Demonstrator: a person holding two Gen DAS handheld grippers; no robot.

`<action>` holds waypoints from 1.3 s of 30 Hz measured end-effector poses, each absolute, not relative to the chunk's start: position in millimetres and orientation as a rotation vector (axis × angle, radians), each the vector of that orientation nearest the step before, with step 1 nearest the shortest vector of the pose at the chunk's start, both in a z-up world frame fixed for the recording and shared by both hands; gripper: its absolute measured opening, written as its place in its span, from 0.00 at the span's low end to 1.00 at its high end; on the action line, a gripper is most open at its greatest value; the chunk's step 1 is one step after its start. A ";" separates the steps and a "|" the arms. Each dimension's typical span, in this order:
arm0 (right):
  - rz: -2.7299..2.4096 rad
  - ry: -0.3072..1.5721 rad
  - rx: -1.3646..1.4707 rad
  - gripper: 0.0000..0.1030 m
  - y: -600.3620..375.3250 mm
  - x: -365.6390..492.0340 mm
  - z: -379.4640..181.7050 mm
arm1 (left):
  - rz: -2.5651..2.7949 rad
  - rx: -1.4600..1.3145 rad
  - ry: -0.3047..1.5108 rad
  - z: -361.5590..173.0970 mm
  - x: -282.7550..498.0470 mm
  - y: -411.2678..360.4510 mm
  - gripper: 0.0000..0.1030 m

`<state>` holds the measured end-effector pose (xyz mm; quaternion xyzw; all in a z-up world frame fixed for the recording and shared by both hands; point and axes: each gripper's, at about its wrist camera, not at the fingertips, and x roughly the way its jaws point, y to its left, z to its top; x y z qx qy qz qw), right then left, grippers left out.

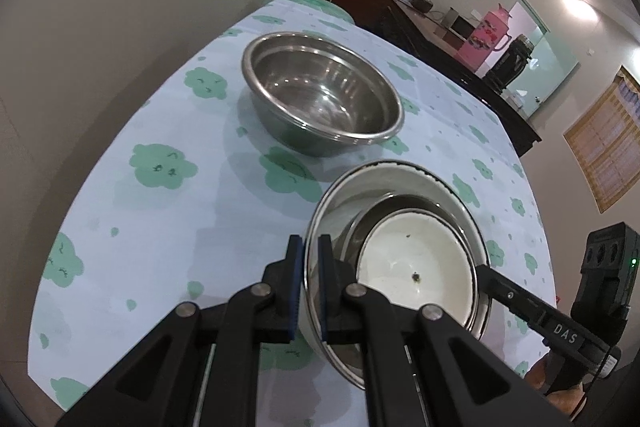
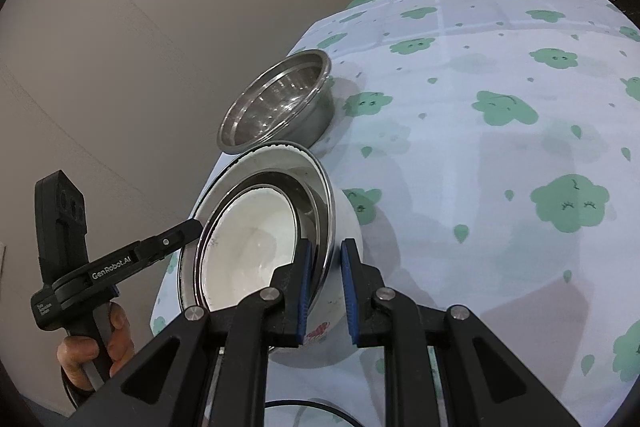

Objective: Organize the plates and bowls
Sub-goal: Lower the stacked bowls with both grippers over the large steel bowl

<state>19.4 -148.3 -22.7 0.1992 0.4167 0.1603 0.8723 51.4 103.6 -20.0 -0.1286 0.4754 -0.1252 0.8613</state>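
A stack of nested bowls point(image 1: 404, 259) sits near the table's front: a white enamel outer bowl point(image 2: 344, 223) with steel rim, a steel bowl inside it and a white bowl point(image 2: 248, 247) innermost. My left gripper point(image 1: 311, 287) is shut on the stack's near rim. My right gripper point(image 2: 325, 291) straddles the opposite rim, jaws slightly apart around the wall; it also shows in the left wrist view point(image 1: 520, 307). A separate steel bowl point(image 1: 320, 91) stands empty farther back, and shows in the right wrist view point(image 2: 276, 103).
The table point(image 1: 140, 211) has a white cloth with green cloud prints. A dark sideboard point(image 1: 400, 15) with a pink thermos point(image 1: 486, 37) and clutter stands behind. The table edge runs close to the left of the bowls point(image 2: 192, 211).
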 end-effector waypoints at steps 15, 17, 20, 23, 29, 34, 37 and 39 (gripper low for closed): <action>0.391 0.890 0.405 0.17 -124.6 34.0 -24.5 | -0.217 -0.288 0.997 -20.8 52.3 130.9 0.01; 0.397 0.899 0.412 0.17 -122.7 36.5 -27.3 | -0.216 -0.295 0.998 -20.8 52.6 133.6 0.01; 0.409 0.905 0.418 0.17 -120.1 37.9 -27.7 | -0.208 -0.297 0.997 -20.0 53.9 138.4 0.01; 0.420 0.906 0.421 0.17 -118.0 40.0 -26.3 | -0.203 -0.299 0.997 -19.2 55.3 141.3 0.01; 0.438 0.902 0.418 0.16 -115.8 42.7 -23.3 | -0.192 -0.297 1.000 -17.4 55.3 145.6 0.01; 0.447 0.899 0.416 0.17 -115.3 42.0 -21.0 | -0.188 -0.291 0.997 -12.8 56.8 146.4 0.01; 0.453 0.897 0.426 0.17 -117.6 42.6 -20.2 | -0.192 -0.289 0.991 -8.3 57.9 146.0 0.01; 0.457 0.892 0.433 0.17 -118.9 43.9 -18.7 | -0.195 -0.289 0.985 -4.9 57.8 145.4 0.01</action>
